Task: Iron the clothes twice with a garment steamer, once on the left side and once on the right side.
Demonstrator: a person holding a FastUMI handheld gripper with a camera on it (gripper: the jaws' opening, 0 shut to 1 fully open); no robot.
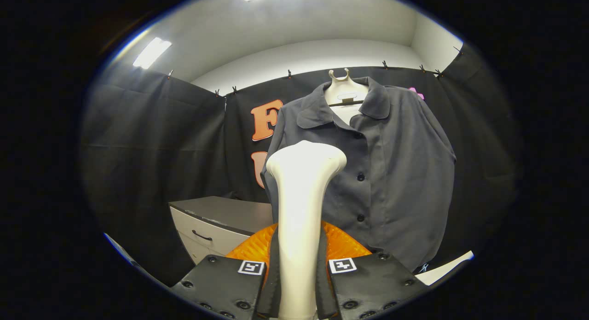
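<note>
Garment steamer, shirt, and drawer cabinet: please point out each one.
garment steamer [301,209], gripper view, its handle, clamped between both fingers.
shirt [395,172], gripper view, front panel beside the buttons.
drawer cabinet [207,228], gripper view, upper drawer front.

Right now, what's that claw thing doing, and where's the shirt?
Gripper shut on steamer handle. Shirt hanging on its hanger just beyond, buttoned. Steamer head short of the fabric. Cabinet off to the side.

White steamer [301,209] clamped in tool [298,283]; dark grey shirt [391,172]; grey-topped cabinet [221,218].
</note>
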